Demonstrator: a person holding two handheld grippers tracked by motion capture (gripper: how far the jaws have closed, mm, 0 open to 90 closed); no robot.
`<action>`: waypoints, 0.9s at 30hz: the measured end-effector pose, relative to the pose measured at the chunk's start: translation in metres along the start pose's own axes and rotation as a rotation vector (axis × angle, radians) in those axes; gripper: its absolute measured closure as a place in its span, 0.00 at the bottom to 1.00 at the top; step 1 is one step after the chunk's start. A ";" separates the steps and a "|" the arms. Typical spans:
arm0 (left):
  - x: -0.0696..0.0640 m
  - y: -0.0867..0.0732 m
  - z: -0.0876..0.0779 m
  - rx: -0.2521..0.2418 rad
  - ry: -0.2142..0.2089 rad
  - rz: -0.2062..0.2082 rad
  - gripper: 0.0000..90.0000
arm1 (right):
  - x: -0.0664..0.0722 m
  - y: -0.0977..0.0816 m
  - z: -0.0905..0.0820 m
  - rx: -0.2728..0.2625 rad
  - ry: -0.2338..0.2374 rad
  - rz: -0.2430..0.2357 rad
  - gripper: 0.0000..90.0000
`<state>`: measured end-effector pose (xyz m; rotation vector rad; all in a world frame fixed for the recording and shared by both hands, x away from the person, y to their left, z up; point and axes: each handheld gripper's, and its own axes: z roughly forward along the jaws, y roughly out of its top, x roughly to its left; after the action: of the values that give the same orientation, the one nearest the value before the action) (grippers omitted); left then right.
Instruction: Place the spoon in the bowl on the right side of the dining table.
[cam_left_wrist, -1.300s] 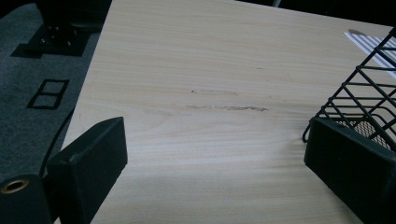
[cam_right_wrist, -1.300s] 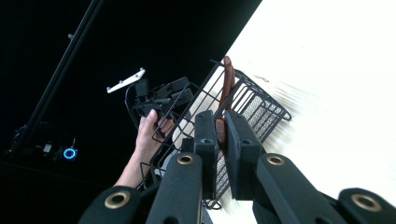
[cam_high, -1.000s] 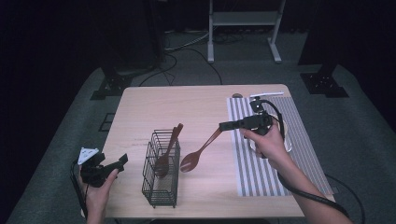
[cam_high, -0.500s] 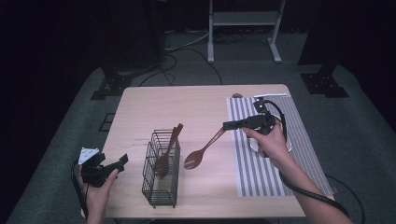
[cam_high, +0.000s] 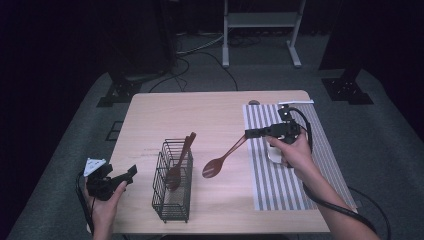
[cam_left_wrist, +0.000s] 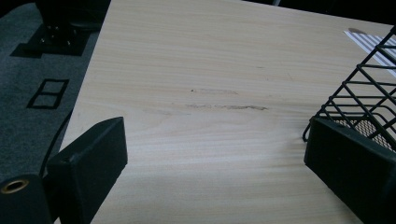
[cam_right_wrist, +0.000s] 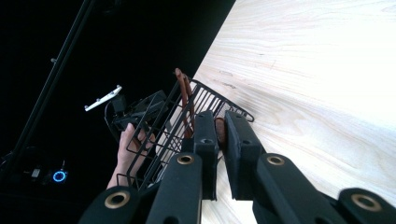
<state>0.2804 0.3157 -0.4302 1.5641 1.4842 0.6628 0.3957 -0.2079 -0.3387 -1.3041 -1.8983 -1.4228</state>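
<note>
1. Right gripper (cam_high: 248, 133) clamped on the handle end of a wooden spoon (cam_high: 223, 158), jaws drawn close together on the thin handle, as seen in the right gripper view (cam_right_wrist: 220, 135).
2. Held roughly level above the worktop (cam_high: 210, 110), jaws pointing toward the left edge; right hand (cam_high: 290, 150) wrapped round the gripper body from below, forearm running back to the near right corner.
3. Spoon slanting down from the jaws toward the near left, bowl lowest, hanging over bare wood between the wire basket (cam_high: 172, 182) and the striped mat (cam_high: 292, 165); contact between bowl and worktop impossible to tell.
4. Left gripper (cam_high: 127, 176) with jaws spread wide apart, nothing between them but bare worktop (cam_left_wrist: 210, 107) in the left gripper view.
5. Held low at the near left corner, jaws aimed toward the basket; left hand (cam_high: 102, 202) cupped under it, forearm coming up from the near edge, grey three-cornered plate on top.
6. Black wire basket standing upright near the front edge, left of centre, with a second wooden spoon (cam_high: 179, 162) leaning inside, handle sticking out toward the far right.
7. Striped mat lying flat along the right side of the worktop, under the right hand.
</note>
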 end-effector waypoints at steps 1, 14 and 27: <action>0.000 0.000 0.000 0.000 0.000 0.000 0.05 | -0.001 0.000 -0.001 -0.002 0.000 0.003 0.93; 0.000 0.000 0.000 0.001 -0.001 0.001 0.05 | -0.011 -0.001 -0.013 -0.033 -0.017 0.022 0.93; 0.000 0.000 0.000 0.000 0.000 0.000 0.05 | -0.019 -0.001 -0.026 -0.056 -0.039 0.035 0.93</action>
<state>0.2804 0.3156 -0.4303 1.5640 1.4843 0.6628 0.3990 -0.2389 -0.3439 -1.3938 -1.8634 -1.4521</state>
